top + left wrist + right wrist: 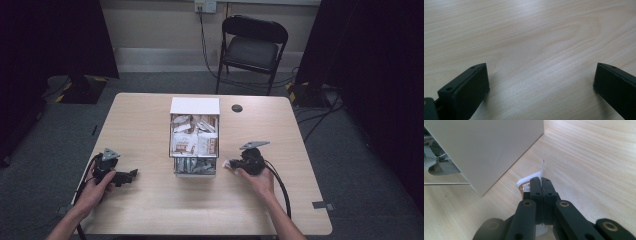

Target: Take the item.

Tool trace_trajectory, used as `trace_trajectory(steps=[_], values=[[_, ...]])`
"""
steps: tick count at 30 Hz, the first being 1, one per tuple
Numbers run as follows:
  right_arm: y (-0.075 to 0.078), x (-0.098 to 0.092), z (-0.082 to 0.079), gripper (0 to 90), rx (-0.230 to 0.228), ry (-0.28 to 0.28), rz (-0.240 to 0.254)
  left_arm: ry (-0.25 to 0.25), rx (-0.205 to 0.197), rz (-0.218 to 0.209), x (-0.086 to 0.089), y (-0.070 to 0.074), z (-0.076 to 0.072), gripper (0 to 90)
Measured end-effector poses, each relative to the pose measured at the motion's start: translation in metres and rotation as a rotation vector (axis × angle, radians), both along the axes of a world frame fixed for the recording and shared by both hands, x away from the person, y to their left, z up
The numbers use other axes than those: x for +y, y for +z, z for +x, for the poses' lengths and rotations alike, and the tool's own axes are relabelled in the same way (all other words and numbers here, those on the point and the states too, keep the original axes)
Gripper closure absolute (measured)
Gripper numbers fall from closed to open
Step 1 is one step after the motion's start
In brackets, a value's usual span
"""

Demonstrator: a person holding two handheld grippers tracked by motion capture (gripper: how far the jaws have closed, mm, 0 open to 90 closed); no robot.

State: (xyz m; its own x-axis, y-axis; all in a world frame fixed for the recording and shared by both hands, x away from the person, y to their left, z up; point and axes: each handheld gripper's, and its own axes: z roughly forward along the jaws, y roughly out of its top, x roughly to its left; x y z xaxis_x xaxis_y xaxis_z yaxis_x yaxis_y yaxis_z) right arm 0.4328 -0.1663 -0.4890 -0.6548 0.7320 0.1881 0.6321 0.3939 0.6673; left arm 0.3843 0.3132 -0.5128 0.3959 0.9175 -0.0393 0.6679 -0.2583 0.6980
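Right gripper [541,185] pinches 1 sachet [531,180] beside 1 box [194,141]

Left hand [95,187]: wraps the left gripper [131,174] from behind, forearm entering from the bottom edge.
Left gripper jaws: spread wide apart, low over the surface [536,37], nothing between them.
Right hand [257,179]: grips the right gripper [231,164].
Right gripper jaws: pressed together, a thin white packet [531,181] pinched at their tips.

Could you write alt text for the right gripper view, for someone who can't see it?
The right tool is shut on a thin white packet, just above a pale wooden table. A white box stands close beside it.
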Motion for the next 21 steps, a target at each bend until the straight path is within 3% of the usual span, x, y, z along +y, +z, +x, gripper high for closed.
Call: trace_trajectory(steps=[16, 21], values=[[-0.0001, -0.0012, 0.0016, 77.0, -0.005, -0.058, -0.012, -0.005, 0.002, 0.002, 0.0003, 0.0002, -0.0001, 0.0], [0.0031, -0.0044, 0.0021, 67.9, -0.021, -0.078, 0.002, -0.004, 0.001, 0.003, 0.0002, 0.0002, -0.0001, 0.0]])
